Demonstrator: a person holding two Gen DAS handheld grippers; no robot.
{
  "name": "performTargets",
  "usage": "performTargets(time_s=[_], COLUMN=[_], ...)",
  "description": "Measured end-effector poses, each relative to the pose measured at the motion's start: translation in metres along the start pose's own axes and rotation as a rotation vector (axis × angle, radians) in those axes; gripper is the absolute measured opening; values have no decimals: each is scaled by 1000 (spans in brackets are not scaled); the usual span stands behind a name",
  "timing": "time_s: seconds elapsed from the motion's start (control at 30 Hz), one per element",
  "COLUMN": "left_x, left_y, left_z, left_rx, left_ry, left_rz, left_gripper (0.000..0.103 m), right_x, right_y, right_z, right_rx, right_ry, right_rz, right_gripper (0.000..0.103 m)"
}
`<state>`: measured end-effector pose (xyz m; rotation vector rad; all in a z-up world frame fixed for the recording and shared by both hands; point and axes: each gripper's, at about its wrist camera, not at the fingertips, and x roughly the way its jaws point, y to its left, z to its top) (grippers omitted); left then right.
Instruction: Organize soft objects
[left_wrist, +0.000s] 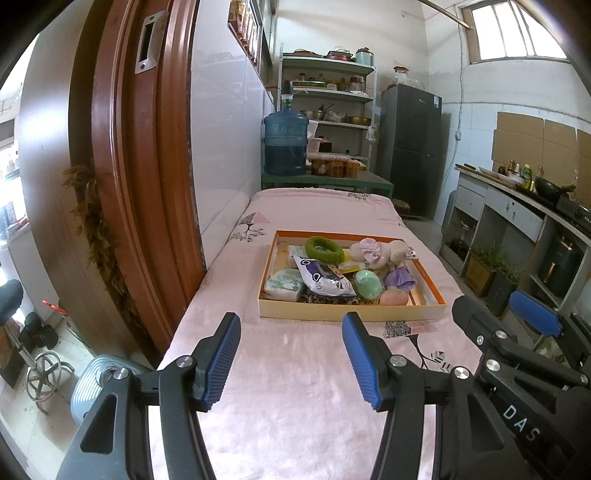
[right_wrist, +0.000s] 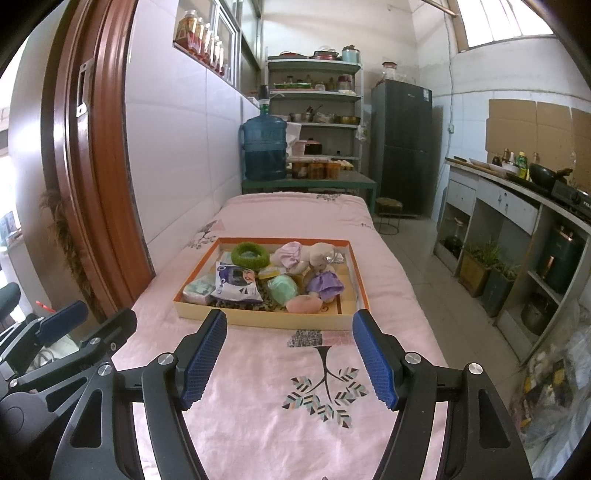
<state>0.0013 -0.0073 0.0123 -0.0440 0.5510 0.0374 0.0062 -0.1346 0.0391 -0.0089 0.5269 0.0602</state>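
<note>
A shallow orange-rimmed box (left_wrist: 347, 314) (right_wrist: 258, 320) sits mid-table on the pink cloth. It holds a green fuzzy ring (left_wrist: 324, 249) (right_wrist: 249, 254), a plush doll with a pink bow and purple dress (left_wrist: 384, 254) (right_wrist: 314, 266), a white-purple pouch (left_wrist: 321, 277) (right_wrist: 236, 282), a green round sponge (left_wrist: 368, 283) (right_wrist: 282, 290), a pink pad (left_wrist: 394, 297) (right_wrist: 303, 305) and a green-patterned tissue pack (left_wrist: 283, 283) (right_wrist: 197, 290). My left gripper (left_wrist: 290, 334) is open and empty, short of the box. My right gripper (right_wrist: 290, 328) is open and empty, just before the box's near edge.
The pink cloth-covered table (left_wrist: 295, 387) (right_wrist: 258, 387) runs along a white tiled wall and a brown door frame (left_wrist: 140, 184). A water jug (left_wrist: 285, 142) and shelves stand beyond. A counter (right_wrist: 517, 206) and floor lie to the right.
</note>
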Motion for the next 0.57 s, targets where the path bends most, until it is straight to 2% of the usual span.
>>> performTargets(time_s=[0.57], left_x=[2], left_y=[-3], left_z=[-4], left_rx=[12], left_ry=[-16], left_rz=[12], left_gripper=[57], right_x=[1], right_y=[1], right_z=[-1], right_rx=[2], right_ry=[2], right_rz=[1], right_gripper=[72])
